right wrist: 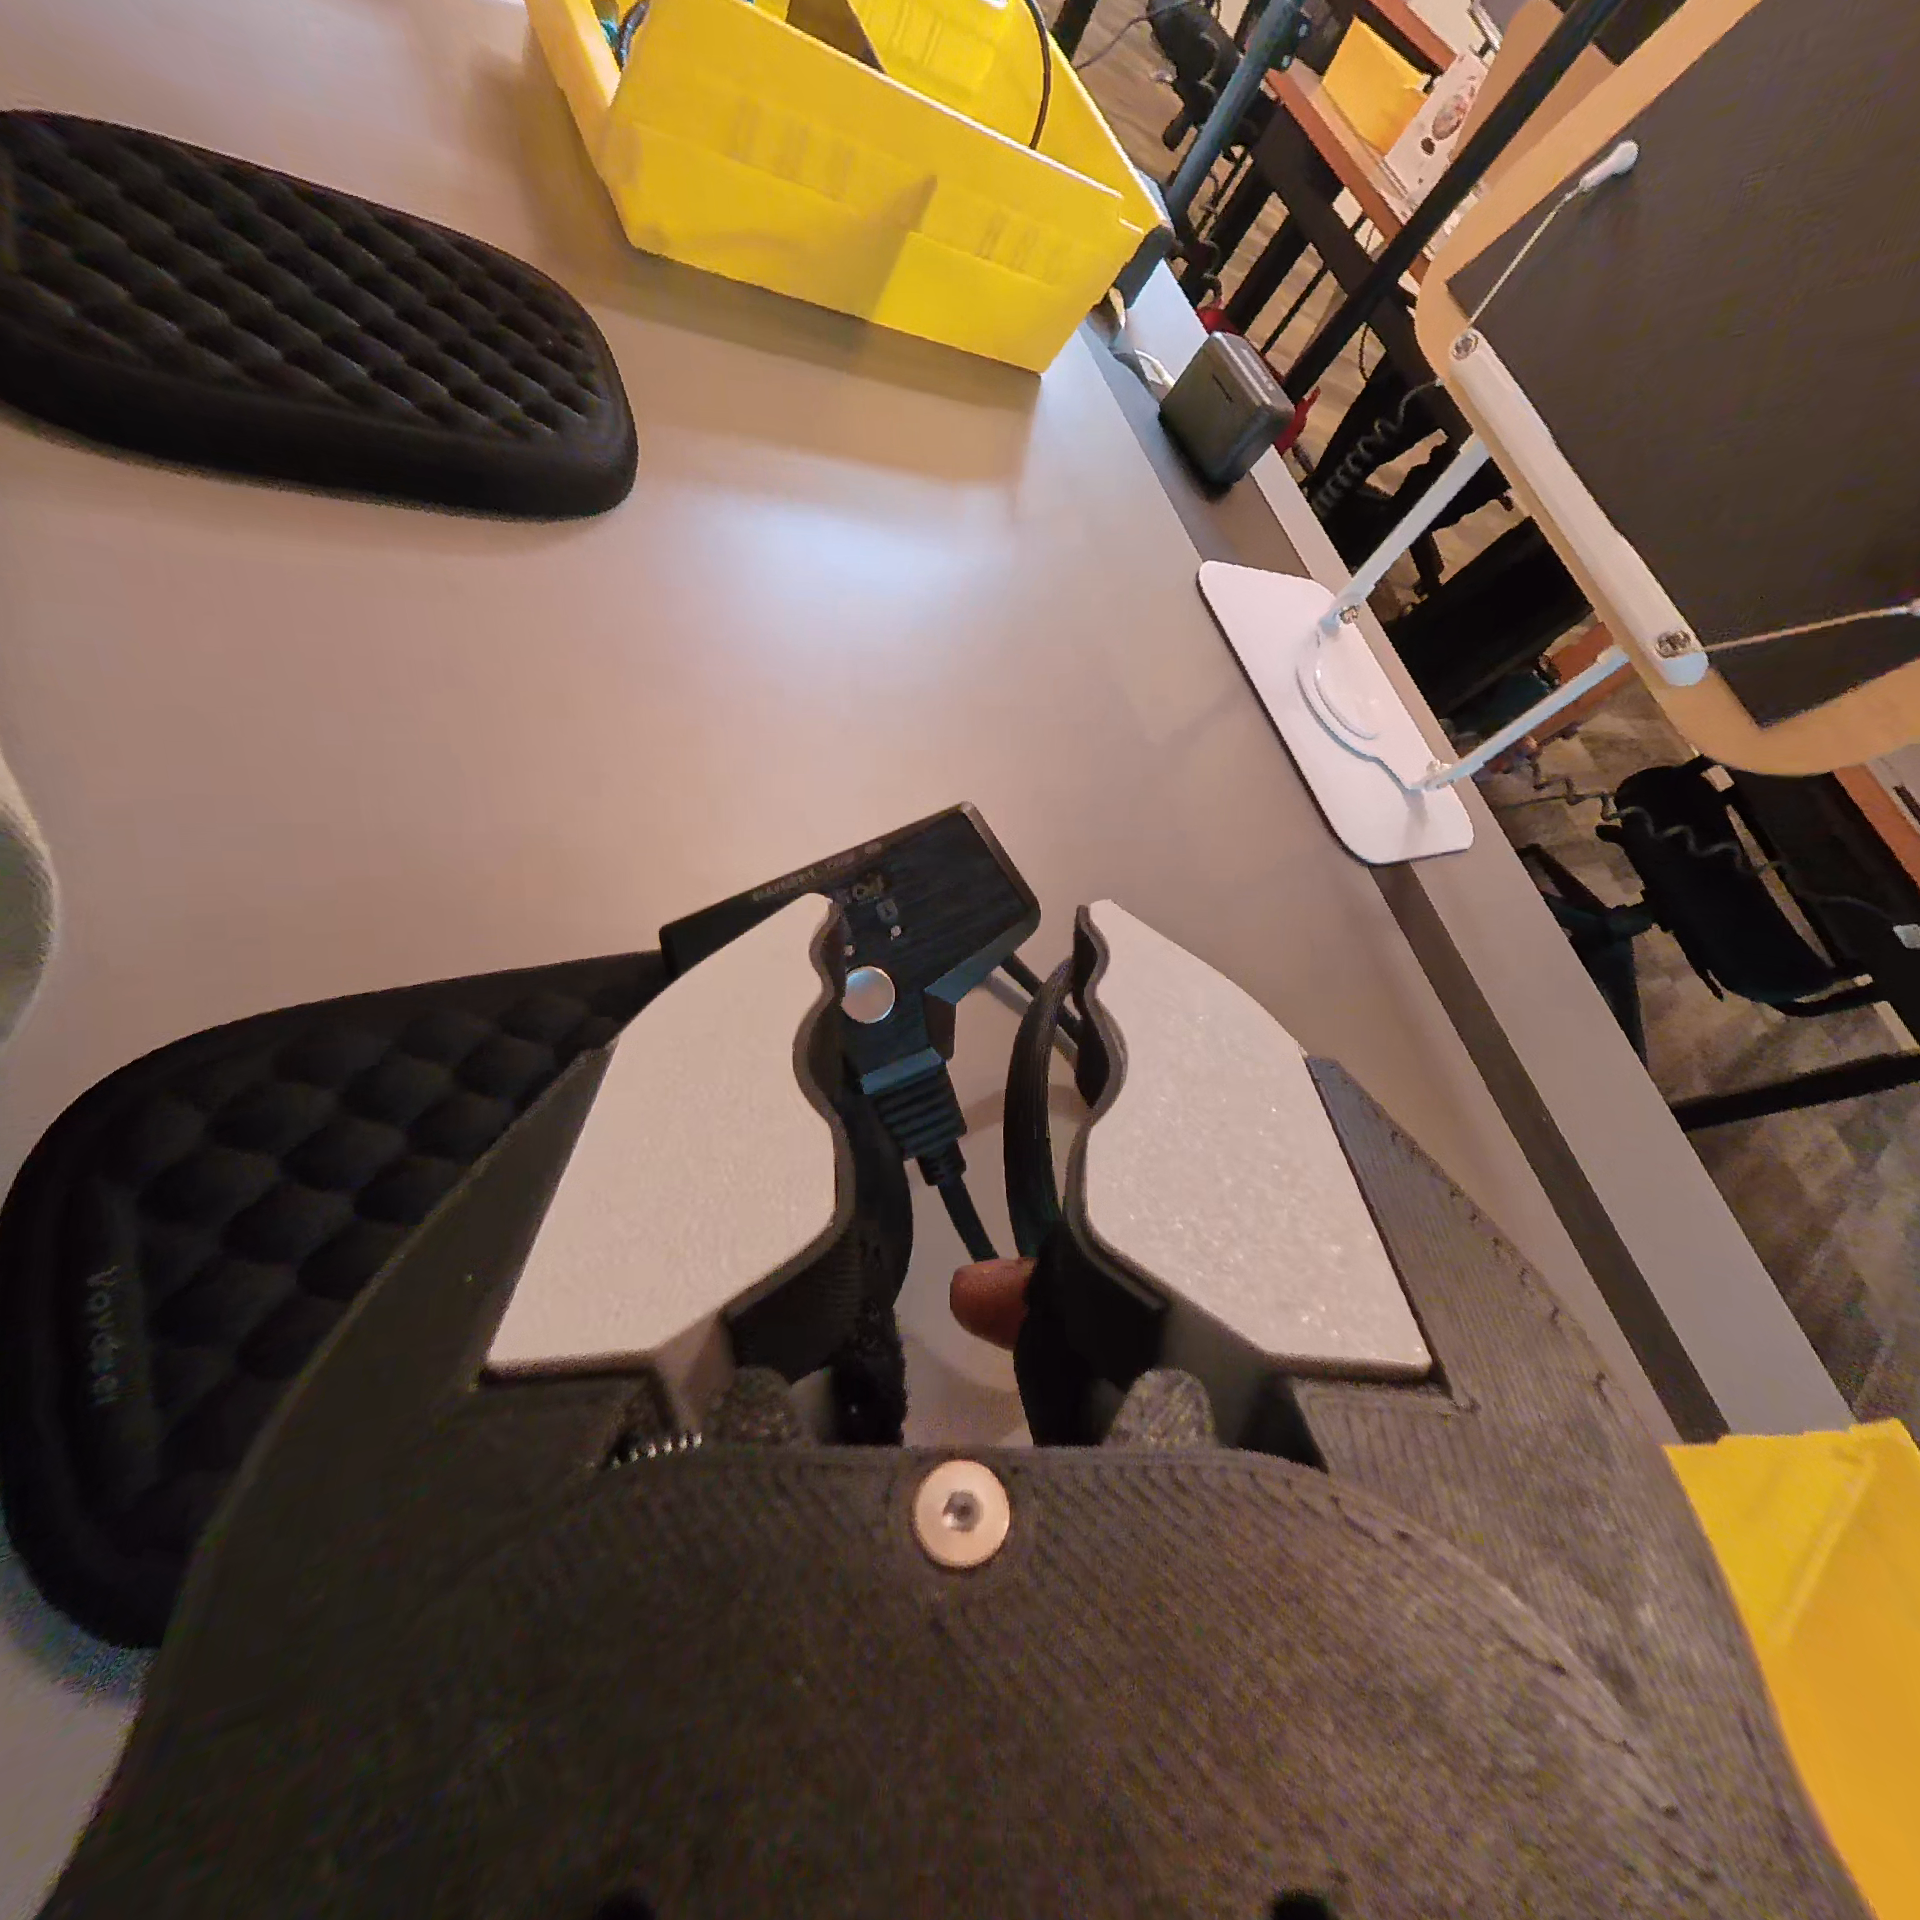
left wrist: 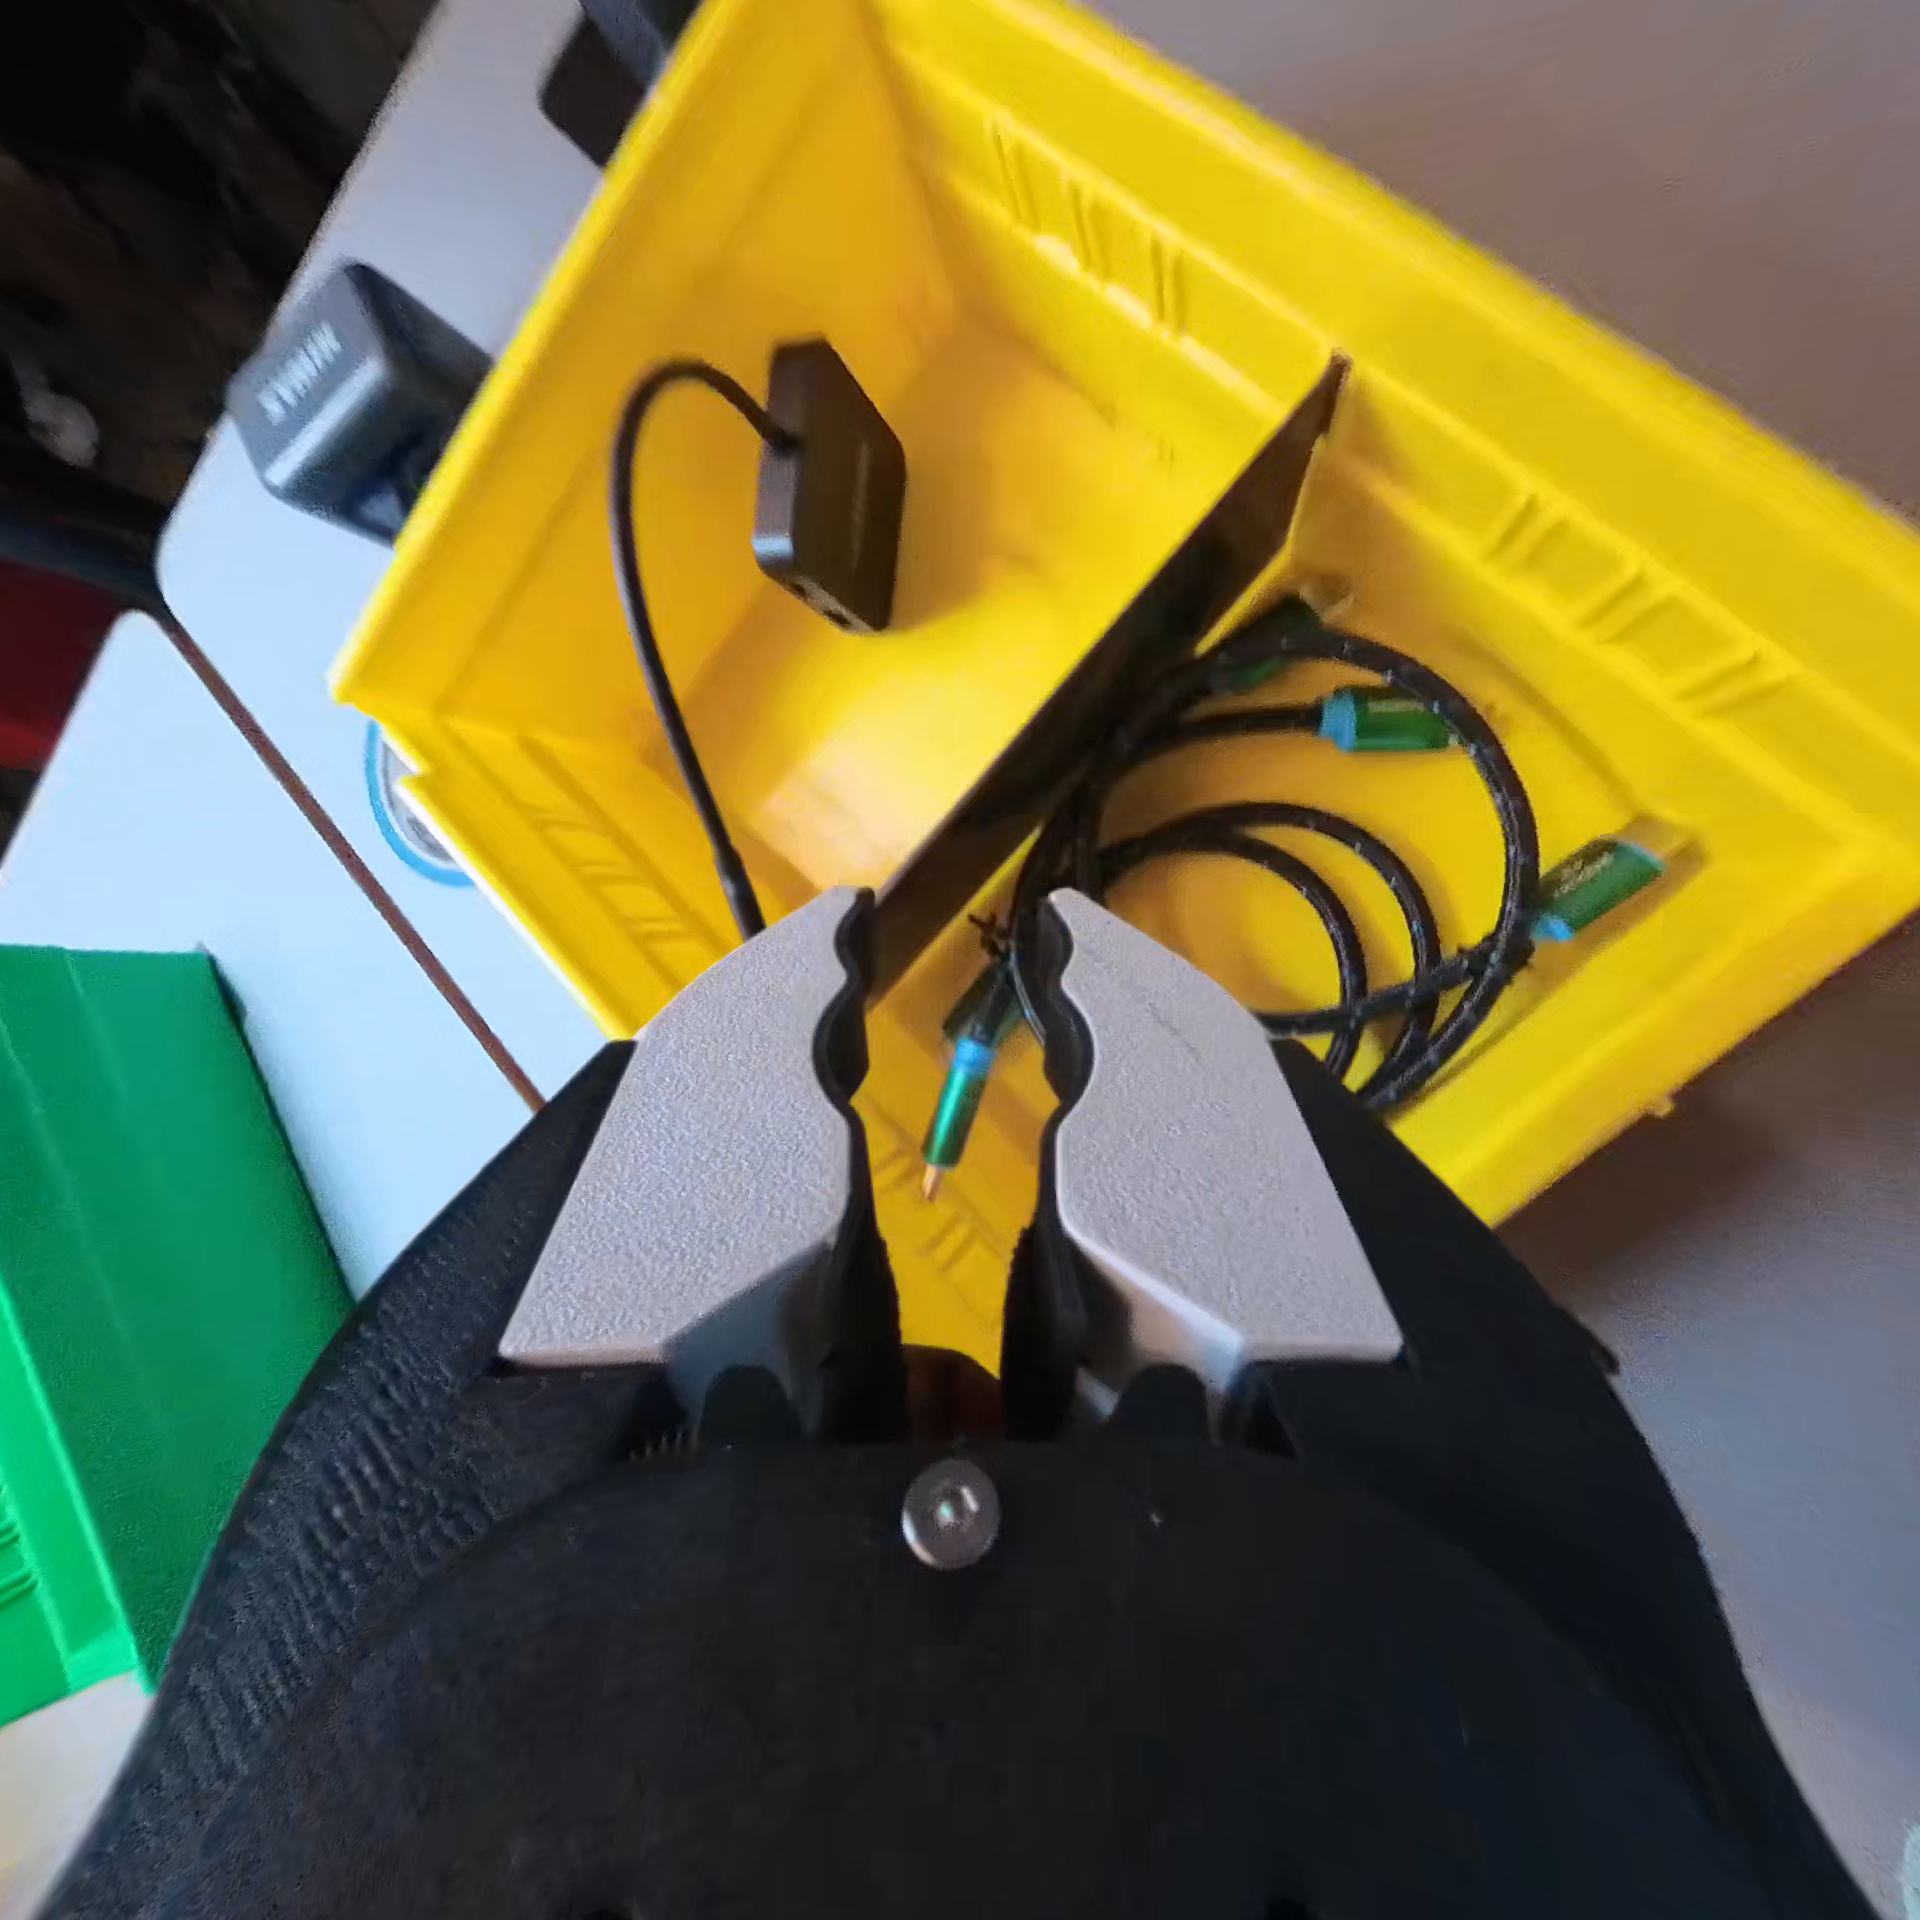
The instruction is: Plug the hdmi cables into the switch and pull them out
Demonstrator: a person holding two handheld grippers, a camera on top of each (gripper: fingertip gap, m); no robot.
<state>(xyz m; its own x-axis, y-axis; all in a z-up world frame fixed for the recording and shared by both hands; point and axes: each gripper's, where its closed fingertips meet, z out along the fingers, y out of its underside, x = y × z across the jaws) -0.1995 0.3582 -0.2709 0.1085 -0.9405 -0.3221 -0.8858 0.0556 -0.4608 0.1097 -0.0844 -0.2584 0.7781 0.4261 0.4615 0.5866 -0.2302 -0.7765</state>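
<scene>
Between my left gripper's point(left wrist: 951, 914) parted jaws hangs a green HDMI plug point(left wrist: 961, 1091), gold tip pointing back toward me, and neither finger touches it. Ahead of these jaws a yellow bin point(left wrist: 1558, 436) holds the coiled braided cables point(left wrist: 1382, 873) to the right of its black divider point(left wrist: 1122, 707), and a small black adapter point(left wrist: 831, 488) to the left. Over on the table point(right wrist: 727, 623), my right gripper point(right wrist: 956, 914) is also agape (nothing clamped), with the black switch point(right wrist: 935, 894) just beyond its fingertips and the switch's cable point(right wrist: 925, 1122) trailing back between the jaws.
</scene>
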